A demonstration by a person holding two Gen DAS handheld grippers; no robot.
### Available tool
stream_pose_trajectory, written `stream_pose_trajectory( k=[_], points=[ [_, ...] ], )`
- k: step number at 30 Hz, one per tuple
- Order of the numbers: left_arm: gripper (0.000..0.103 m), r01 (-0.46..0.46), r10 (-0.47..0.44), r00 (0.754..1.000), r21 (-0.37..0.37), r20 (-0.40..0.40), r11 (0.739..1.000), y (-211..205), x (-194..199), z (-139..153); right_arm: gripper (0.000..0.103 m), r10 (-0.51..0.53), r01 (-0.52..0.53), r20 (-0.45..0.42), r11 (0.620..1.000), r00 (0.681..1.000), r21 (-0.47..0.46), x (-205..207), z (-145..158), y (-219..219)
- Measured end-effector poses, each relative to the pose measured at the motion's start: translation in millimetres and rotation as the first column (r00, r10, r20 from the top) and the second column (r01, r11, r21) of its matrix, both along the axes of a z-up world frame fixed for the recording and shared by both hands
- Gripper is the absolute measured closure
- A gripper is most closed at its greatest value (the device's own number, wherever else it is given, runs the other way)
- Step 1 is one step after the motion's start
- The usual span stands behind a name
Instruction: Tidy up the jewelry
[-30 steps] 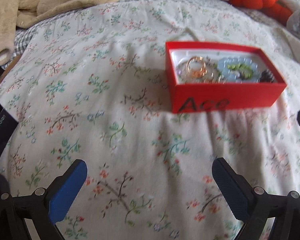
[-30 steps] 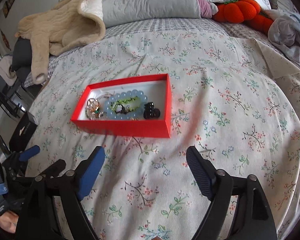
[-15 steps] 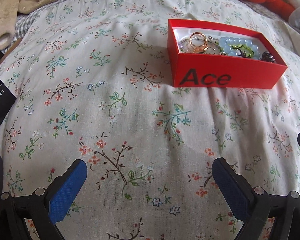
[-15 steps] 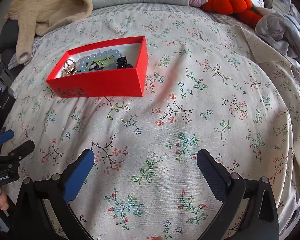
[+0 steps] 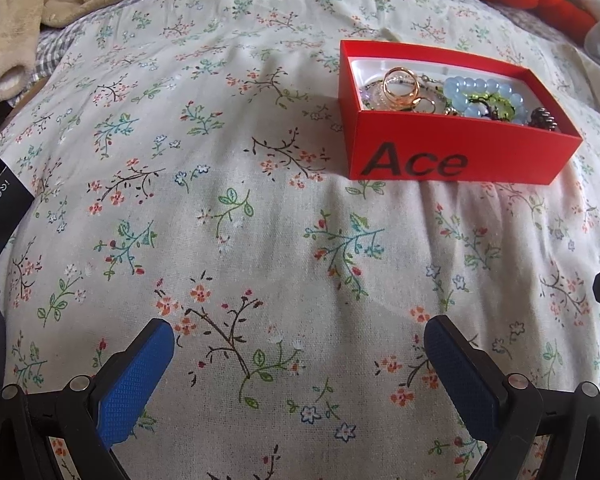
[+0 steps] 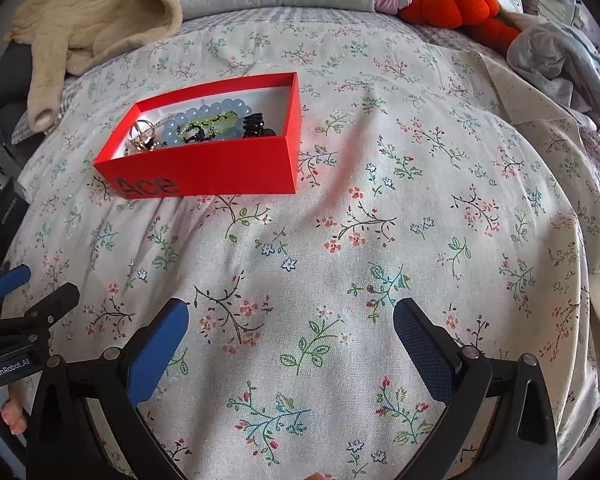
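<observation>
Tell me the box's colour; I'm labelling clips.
Red box with black lettering, clearest in the left wrist view.

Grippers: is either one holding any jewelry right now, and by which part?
Nothing is held. The left gripper and right gripper are open and empty; the jewelry sits in the red box.

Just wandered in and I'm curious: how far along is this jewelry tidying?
Looks done: the gold rings, blue bead bracelet and a dark hair clip lie inside the red box. In hand: nothing; left gripper and right gripper hover with jaws open. Left: no loose jewelry visible on the bedspread.
</observation>
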State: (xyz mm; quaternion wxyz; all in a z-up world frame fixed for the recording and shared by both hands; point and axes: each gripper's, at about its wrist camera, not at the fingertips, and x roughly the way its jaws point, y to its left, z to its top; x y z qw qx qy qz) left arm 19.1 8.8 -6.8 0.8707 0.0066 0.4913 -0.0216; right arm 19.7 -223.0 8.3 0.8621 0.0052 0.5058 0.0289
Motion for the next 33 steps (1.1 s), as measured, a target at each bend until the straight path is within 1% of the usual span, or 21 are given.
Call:
stream_pose_trajectory(
  k=[12,33],
  points=[
    [0.000,0.024,-0.023,1.000,0.009,-0.004,1.000,-10.8,0.3,-0.7,0.000,-0.014,0.014,-0.005,1.000,1.000,-0.010,0.8,-2.4,0.9],
    [0.000,0.019,-0.019,1.000,0.020,-0.002,1.000,-10.8,0.1,-2.7,0.000,-0.018,0.017,-0.003,1.000,1.000,-0.013,0.4,-1.1,0.7]
  ],
)
